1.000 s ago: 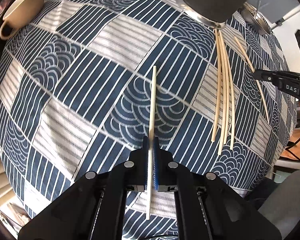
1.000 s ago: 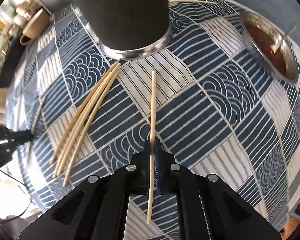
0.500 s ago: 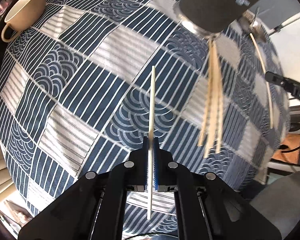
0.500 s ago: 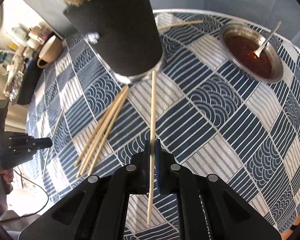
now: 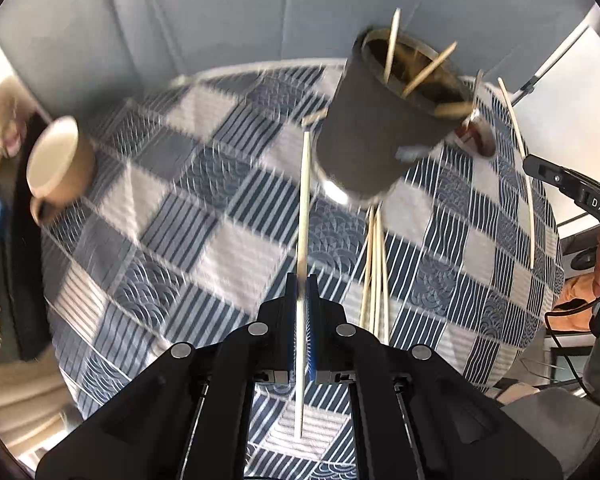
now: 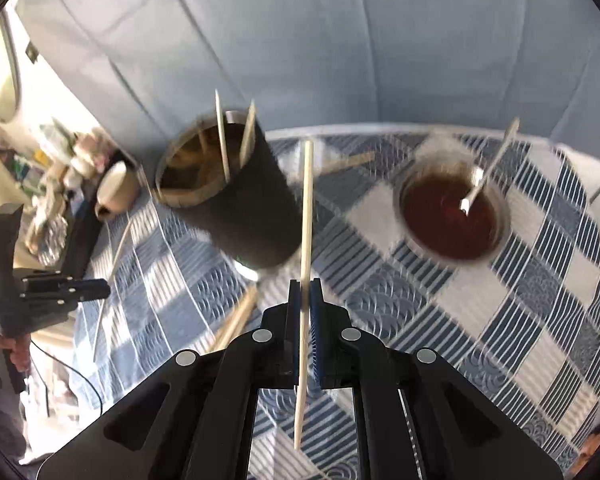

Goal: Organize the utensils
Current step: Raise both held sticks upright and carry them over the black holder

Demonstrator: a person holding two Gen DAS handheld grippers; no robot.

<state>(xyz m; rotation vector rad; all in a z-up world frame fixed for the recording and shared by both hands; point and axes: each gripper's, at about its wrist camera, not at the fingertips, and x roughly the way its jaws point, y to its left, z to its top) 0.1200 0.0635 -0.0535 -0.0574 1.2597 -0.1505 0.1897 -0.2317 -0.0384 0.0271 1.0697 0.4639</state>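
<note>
My left gripper (image 5: 301, 280) is shut on a pale wooden chopstick (image 5: 305, 200) that points up toward the black holder cup (image 5: 376, 136). My right gripper (image 6: 305, 285) is shut on another chopstick (image 6: 307, 208), raised beside the same black cup (image 6: 240, 204). The cup holds several chopsticks. A loose bundle of chopsticks (image 5: 375, 264) lies on the cloth below the cup; it also shows in the right wrist view (image 6: 236, 316). Both grippers are lifted above the table, near the cup's height.
A blue-and-white patterned cloth (image 5: 172, 220) covers the round table. A beige mug (image 5: 58, 164) stands at the left. A metal bowl of dark sauce with a spoon (image 6: 452, 212) stands at the right. A single chopstick (image 6: 348, 162) lies behind the cup.
Both grippers have lifted and tilted up with their chopsticks; the views now look across the table at the cup's open top instead of down at the cloth.
</note>
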